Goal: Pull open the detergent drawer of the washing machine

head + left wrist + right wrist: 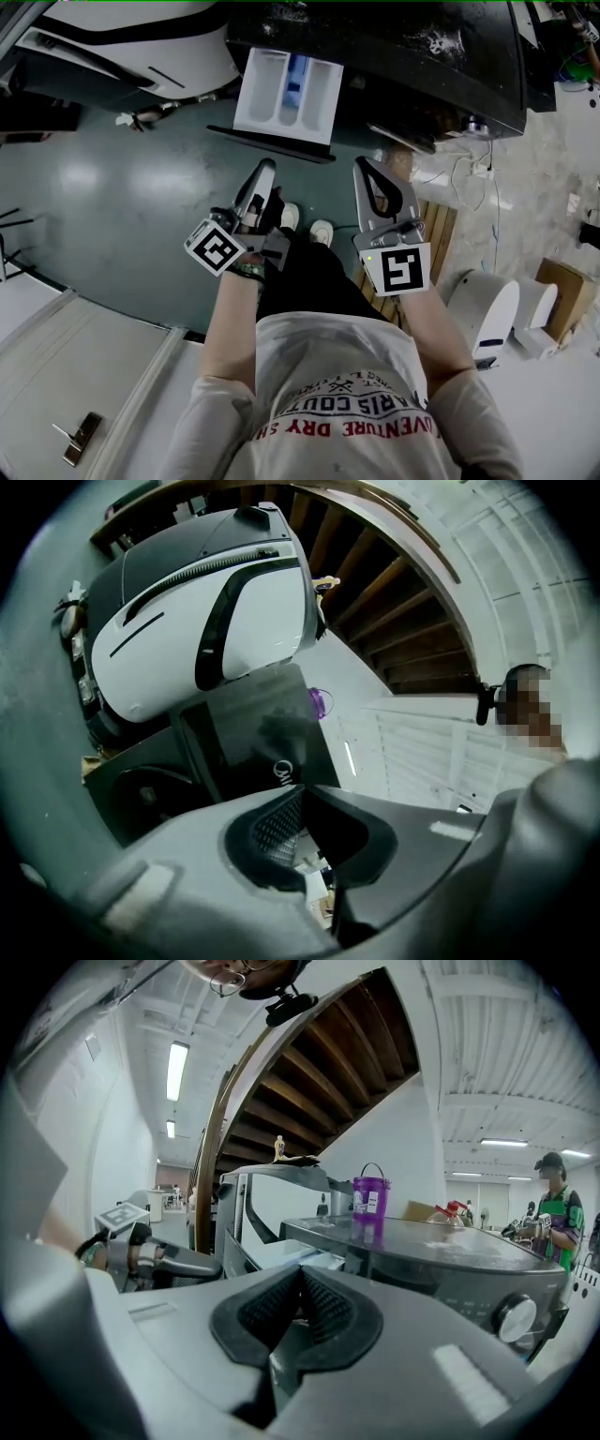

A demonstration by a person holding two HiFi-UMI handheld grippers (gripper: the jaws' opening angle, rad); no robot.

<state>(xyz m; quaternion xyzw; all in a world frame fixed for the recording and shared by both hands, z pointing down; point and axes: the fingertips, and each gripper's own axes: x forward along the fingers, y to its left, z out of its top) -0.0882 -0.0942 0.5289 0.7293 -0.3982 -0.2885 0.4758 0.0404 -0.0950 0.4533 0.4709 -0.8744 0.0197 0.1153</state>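
The detergent drawer [286, 94] stands pulled out from the black washing machine [422, 56], white, with a blue insert in its middle compartment. Both grippers hang in front of it, clear of it. My left gripper [265, 169] is below the drawer's front edge, jaws together with nothing between them [302, 789]. My right gripper [364, 165] is to the right of the drawer, also shut and holding nothing [300, 1269]. In the right gripper view the open drawer [300, 1255] shows just past the jaws, beside the machine's control panel and its dial [514, 1316].
A purple cup [371, 1194] stands on the washer's top. A white and black appliance [122, 47] sits left of the washer. A wooden pallet [436, 230] and white devices [492, 309] lie to the right. A person in green [558, 1204] stands far right.
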